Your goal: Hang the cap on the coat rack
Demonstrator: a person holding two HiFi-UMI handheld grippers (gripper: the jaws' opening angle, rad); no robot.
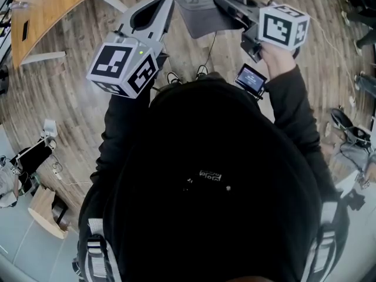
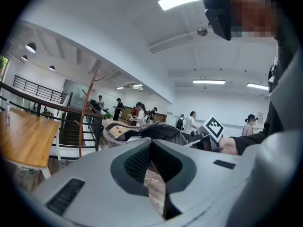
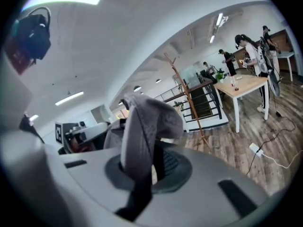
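My right gripper is shut on a grey cap, held out in front of me above the wood floor. Seen from the right gripper view, the cap drapes over the jaws and its fabric is pinched between them. The coat rack, a thin wooden pole with angled pegs, stands some way beyond the cap, to its right. My left gripper is raised beside the cap's left edge, shut with nothing in it. In the left gripper view the cap lies just past the tips and the rack stands further left.
A wooden table stands at my far left, and cables run across the floor ahead. A light wooden table and a black railing stand near the rack. A power strip lies on the floor. Several people stand far off.
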